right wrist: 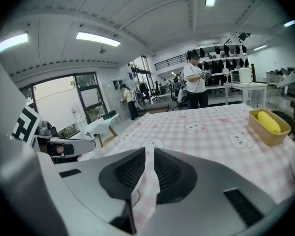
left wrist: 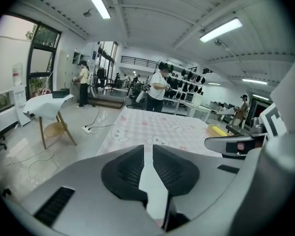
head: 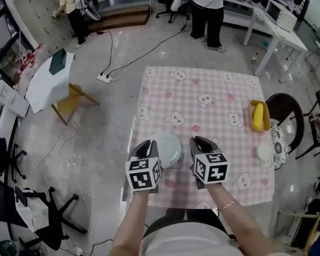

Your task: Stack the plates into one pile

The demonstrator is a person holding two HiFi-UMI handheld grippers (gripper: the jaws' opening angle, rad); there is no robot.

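White round plates [head: 168, 148] sit on the pink checked tablecloth [head: 213, 97] near its front edge, between the two grippers. The left gripper [left wrist: 147, 154] and the right gripper [right wrist: 149, 157] each have jaws narrowly apart, gripping nothing. The white visible through the left gap is probably a plate.

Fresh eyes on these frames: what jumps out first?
The pink bunny-print cloth dominates the head view. At its near edge a white plate sits between the left gripper and the right gripper. A yellow tray sits at the cloth's right edge.
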